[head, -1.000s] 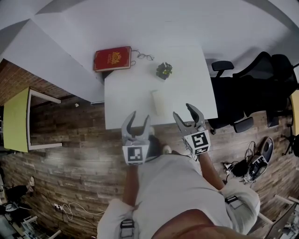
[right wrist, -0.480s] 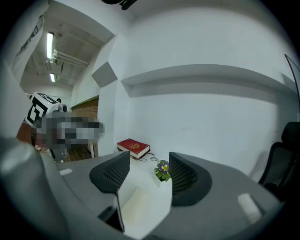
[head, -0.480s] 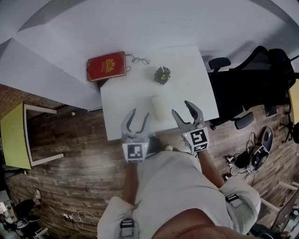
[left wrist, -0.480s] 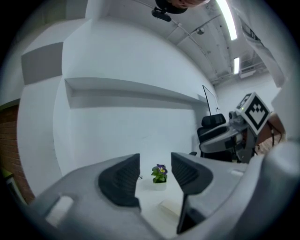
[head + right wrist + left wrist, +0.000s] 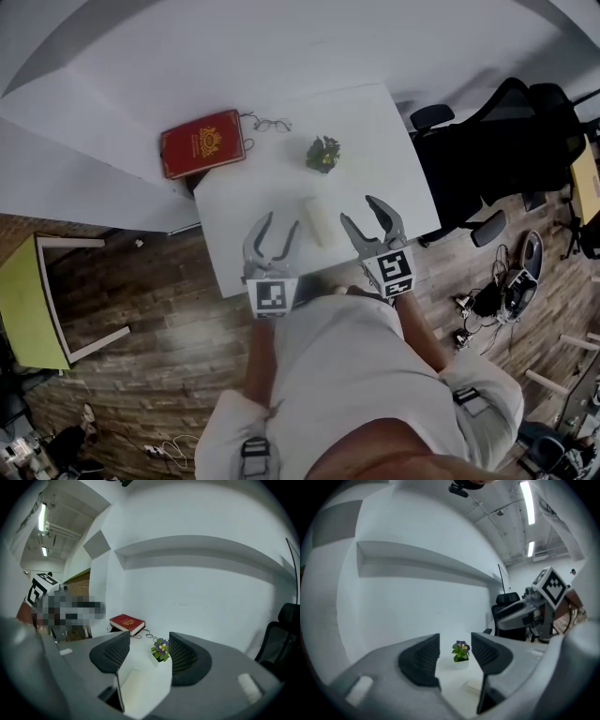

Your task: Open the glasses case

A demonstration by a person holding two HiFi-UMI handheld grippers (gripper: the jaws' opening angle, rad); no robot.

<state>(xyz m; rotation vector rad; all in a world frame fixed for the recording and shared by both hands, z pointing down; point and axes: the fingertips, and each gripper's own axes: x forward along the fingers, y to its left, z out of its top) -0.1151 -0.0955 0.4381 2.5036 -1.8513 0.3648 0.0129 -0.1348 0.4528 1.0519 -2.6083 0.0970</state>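
left gripper [image 5: 279, 223], right gripper [image 5: 358, 210]: fingers [image 5: 419, 660] spread, empty | case [image 5: 320, 221] shut on bench [image 5: 394, 141] | risk: one-sided pinch could skid it (looks smooth) toward plant [image 5: 323, 154]

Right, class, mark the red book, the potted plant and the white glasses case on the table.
red book [image 5: 202, 142]: head view, middle of its cover.
potted plant [image 5: 323, 154]: head view, on its leaves.
glasses case [image 5: 320, 221]: head view, middle of its top.
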